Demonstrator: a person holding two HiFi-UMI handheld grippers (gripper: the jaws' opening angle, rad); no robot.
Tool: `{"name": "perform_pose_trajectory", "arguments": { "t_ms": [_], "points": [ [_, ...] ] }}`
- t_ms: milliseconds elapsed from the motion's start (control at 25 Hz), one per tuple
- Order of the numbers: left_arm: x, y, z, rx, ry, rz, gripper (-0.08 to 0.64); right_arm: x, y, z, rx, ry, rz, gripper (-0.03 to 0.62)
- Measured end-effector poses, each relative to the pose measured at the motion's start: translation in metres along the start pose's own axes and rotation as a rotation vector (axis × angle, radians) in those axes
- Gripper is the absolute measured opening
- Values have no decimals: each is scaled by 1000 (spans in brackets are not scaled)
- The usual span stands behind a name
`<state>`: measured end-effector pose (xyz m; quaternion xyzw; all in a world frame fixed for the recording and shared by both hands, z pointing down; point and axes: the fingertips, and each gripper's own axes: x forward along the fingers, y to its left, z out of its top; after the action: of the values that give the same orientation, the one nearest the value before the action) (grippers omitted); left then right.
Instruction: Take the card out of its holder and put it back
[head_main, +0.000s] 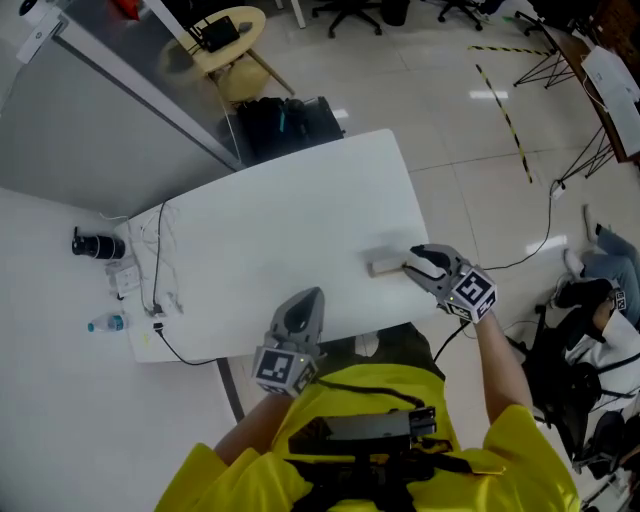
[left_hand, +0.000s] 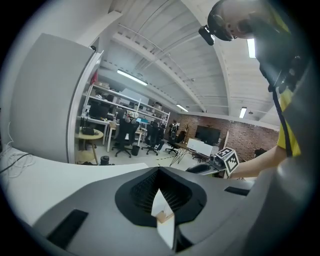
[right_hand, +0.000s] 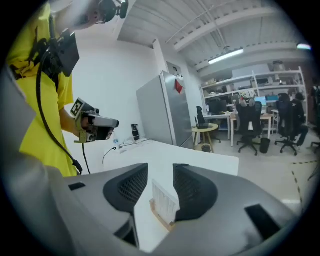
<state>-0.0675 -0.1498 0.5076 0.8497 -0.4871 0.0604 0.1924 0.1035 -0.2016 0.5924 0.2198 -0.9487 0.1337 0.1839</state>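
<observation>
On the white table (head_main: 290, 230) lies a small wooden card holder (head_main: 385, 266) near the right edge. In the right gripper view the holder's wooden base (right_hand: 161, 218) carries an upright white card (right_hand: 165, 200). My right gripper (right_hand: 160, 172) is open, and the card stands between its jaws without either pad pressing on it. In the head view that right gripper (head_main: 408, 262) sits at the holder's right end. My left gripper (head_main: 305, 298) hovers at the table's near edge, well apart from the holder, with its tips together (left_hand: 160, 172). A white sliver shows in its slit; I cannot tell what it is.
A black cylinder (head_main: 98, 245), a small water bottle (head_main: 105, 323) and cables (head_main: 158, 270) lie at the table's left end. A black chair (head_main: 285, 122) stands behind the table, a round yellow stool (head_main: 232, 40) farther back. The person's yellow vest fills the near side.
</observation>
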Motion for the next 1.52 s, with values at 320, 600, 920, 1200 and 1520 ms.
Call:
{"name": "perform_pose_trajectory", "arguments": {
  "t_ms": [320, 600, 920, 1200, 1520],
  "points": [
    [40, -8, -39, -71, -1, 155, 6, 16, -15, -51, -45, 87, 296, 164],
    [20, -21, -72, -76, 27, 291, 6, 27, -16, -74, -80, 77, 431, 164],
    [1, -20, -96, -98, 90, 358, 6, 37, -19, -91, -56, 63, 501, 46],
    [-2, -23, -97, -85, 96, 359, 6, 41, -17, -98, -69, 41, 517, 23],
    [-1, -22, -95, -77, 91, 362, 6, 37, -17, -75, -99, 1, 528, 21]
  ]
}}
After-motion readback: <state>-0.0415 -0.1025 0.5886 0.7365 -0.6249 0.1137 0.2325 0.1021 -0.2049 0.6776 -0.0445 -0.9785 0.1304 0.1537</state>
